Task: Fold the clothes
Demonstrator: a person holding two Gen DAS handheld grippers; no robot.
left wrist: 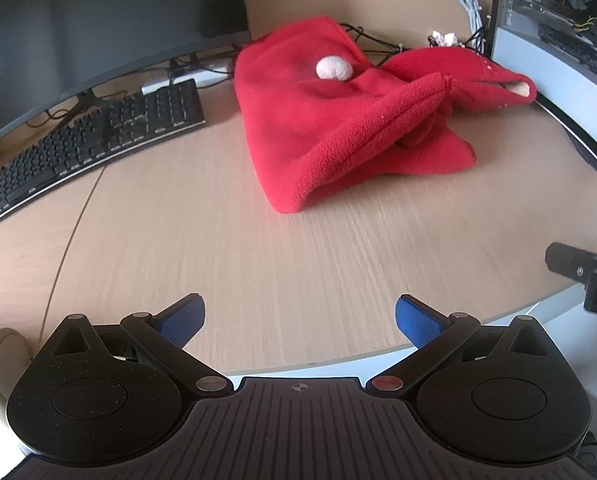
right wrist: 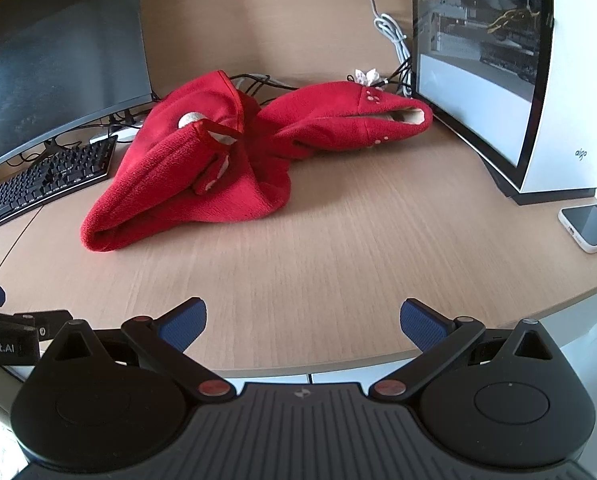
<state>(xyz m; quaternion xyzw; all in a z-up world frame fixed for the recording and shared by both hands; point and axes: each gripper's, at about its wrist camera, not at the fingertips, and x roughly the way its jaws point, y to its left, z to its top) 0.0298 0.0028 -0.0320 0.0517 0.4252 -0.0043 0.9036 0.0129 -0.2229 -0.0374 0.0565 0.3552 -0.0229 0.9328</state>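
Observation:
A red fleece garment point(left wrist: 338, 120) lies crumpled on the wooden desk point(left wrist: 258, 260), with a pale pompom point(left wrist: 333, 68) on top and a sleeve or hood stretched to the right. It also shows in the right wrist view point(right wrist: 202, 176). My left gripper point(left wrist: 298, 320) is open and empty, held over the desk's front edge, well short of the garment. My right gripper point(right wrist: 302, 320) is open and empty, also at the front edge, with the garment ahead and to the left.
A black keyboard point(left wrist: 94, 144) and a monitor point(left wrist: 78, 32) stand at the left. A white PC case point(right wrist: 498, 72) stands at the right, cables point(right wrist: 390, 32) behind the garment. A phone point(right wrist: 592, 226) lies at the right desk edge.

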